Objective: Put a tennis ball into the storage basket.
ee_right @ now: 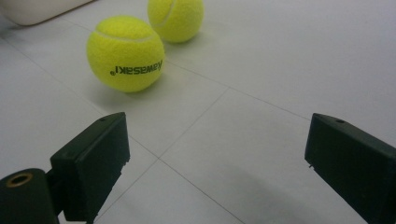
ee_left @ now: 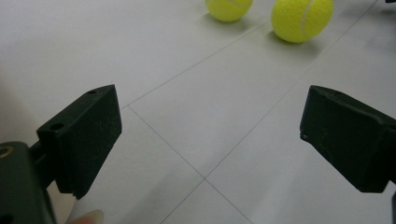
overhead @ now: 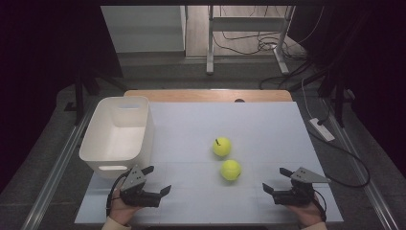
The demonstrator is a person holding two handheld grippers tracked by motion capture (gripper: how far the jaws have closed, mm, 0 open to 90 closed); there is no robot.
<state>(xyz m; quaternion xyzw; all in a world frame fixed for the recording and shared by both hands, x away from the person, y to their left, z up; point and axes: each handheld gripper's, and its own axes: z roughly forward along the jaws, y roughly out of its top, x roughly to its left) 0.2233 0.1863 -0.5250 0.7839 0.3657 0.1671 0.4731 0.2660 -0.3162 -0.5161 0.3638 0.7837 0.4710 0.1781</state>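
Your left claw (overhead: 159, 179) and right claw (overhead: 275, 180) sat low on the counter (overhead: 268, 124), jaws spread wide, both empty. Two balls, near (overhead: 231, 169) and far (overhead: 222, 146), lay between them; bin (overhead: 117, 134) stood at left.

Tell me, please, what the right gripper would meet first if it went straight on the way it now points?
Probably the nearer tennis ball, slightly left of the line between the right gripper's open jaws; the far ball lies behind. Depth is hard to judge.
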